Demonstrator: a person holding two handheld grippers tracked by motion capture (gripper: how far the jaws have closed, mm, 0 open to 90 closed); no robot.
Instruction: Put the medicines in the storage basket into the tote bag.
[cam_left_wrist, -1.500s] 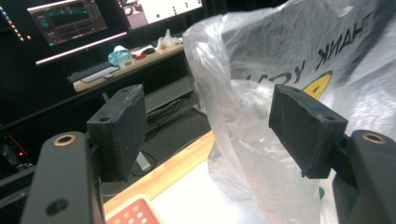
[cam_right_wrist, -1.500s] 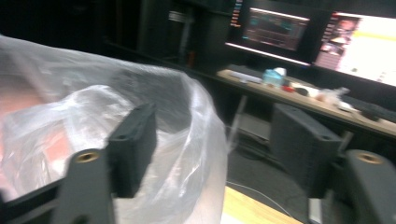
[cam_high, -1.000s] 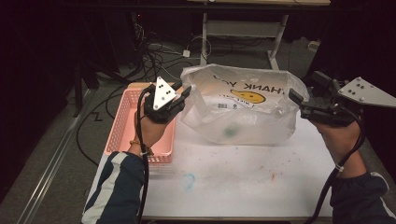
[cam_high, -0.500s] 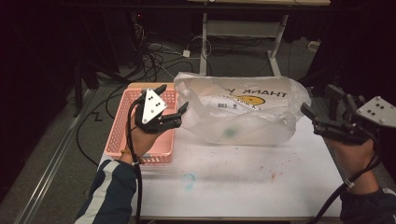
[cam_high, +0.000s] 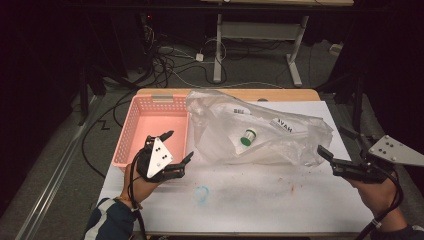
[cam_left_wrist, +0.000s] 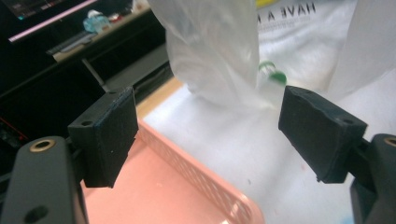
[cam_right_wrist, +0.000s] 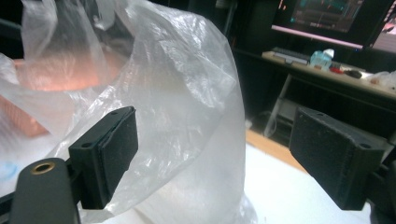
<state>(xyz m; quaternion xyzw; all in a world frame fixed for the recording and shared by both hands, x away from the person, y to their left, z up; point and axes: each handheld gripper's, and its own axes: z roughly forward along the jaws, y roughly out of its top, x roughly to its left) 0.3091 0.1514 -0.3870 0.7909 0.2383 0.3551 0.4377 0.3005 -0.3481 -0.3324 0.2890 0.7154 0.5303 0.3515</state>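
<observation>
High view: bag (cam_high: 260, 132) lies slumped on table (cam_high: 280, 200) with bottle (cam_high: 248, 137) inside; both my grippers, left (cam_high: 179, 146) and right (cam_high: 331, 145), gape empty, basket (cam_high: 131, 135) unfilled.

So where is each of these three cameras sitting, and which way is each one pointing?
High view: fixed above the person's side, looking forward and down on the table; shows both forearms, the left gripper and right gripper.
Left gripper view: rides on the left gripper, looking between its open black fingers at the pink basket and plastic bag.
Right gripper view: rides on the right gripper, looking past its open fingers at the bag's edge.
Shared: the high view and left gripper view both show the green-capped bottle inside the bag.
</observation>
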